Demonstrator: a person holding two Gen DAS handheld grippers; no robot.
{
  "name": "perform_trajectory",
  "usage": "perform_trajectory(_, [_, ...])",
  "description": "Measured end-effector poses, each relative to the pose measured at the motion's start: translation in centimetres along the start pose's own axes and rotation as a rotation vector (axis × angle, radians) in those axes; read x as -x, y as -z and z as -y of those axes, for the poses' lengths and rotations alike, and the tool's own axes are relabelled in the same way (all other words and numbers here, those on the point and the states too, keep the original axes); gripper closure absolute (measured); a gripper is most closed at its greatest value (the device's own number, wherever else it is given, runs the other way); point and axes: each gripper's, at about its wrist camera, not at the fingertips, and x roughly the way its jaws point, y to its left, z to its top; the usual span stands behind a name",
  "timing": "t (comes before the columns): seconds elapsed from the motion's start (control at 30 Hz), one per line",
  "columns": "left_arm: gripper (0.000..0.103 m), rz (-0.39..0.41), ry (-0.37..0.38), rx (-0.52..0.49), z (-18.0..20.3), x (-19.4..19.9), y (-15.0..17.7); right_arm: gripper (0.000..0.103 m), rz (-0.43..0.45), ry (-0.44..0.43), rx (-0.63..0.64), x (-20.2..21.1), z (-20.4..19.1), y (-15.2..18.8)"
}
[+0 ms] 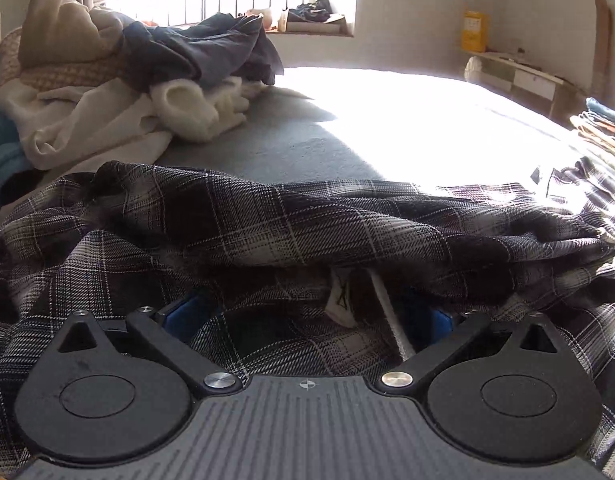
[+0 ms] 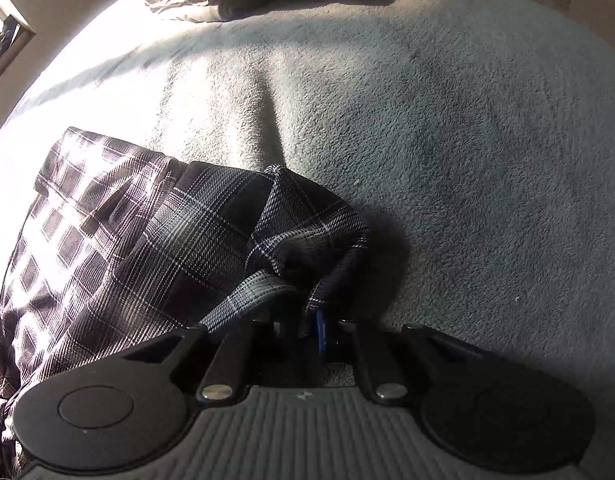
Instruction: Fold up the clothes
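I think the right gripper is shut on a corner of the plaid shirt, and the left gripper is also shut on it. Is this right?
Not quite. In the left wrist view the left gripper is open, its blue fingers spread wide with the plaid shirt bunched between and over them. The right gripper is indeed shut on the shirt.

one plaid shirt [image 1: 307,220], two tools.

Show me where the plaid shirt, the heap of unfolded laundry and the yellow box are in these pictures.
plaid shirt [image 1: 307,220]: left wrist view, on the raised fold across the middle.
heap of unfolded laundry [image 1: 119,80]: left wrist view, on the middle of the pile at the upper left.
yellow box [image 1: 474,31]: left wrist view, on its front face, by the far wall.
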Motion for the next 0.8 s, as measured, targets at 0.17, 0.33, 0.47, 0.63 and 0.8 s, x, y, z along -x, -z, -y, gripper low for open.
perform_trajectory(0.17, [0.0, -0.017, -0.003, 0.007, 0.0, -0.2, -0.5, 0.091, 0.002, -0.014, -0.016, 0.3, 0.3, 0.1])
perform_trajectory(0.33, [0.0, -0.039, 0.002, 0.037, -0.4, 0.3, -1.1, 0.09, -0.002, -0.019, -0.019, 0.7, 0.5, 0.1])
perform_trajectory(0.47, [0.0, -0.051, 0.023, 0.058, -0.6, 1.1, -1.6, 0.079, -0.002, -0.04, -0.082, 1.5, 1.3, -0.1])
perform_trajectory(0.63, [0.0, -0.047, 0.024, 0.08, -0.7, 1.2, -2.0, 0.06, 0.019, -0.063, -0.206, 2.9, 2.9, -0.5])
perform_trajectory(0.8, [0.0, -0.015, -0.02, 0.06, -0.4, 0.1, -1.3, 0.06, 0.085, -0.087, -0.255, 4.1, 3.2, -0.8])
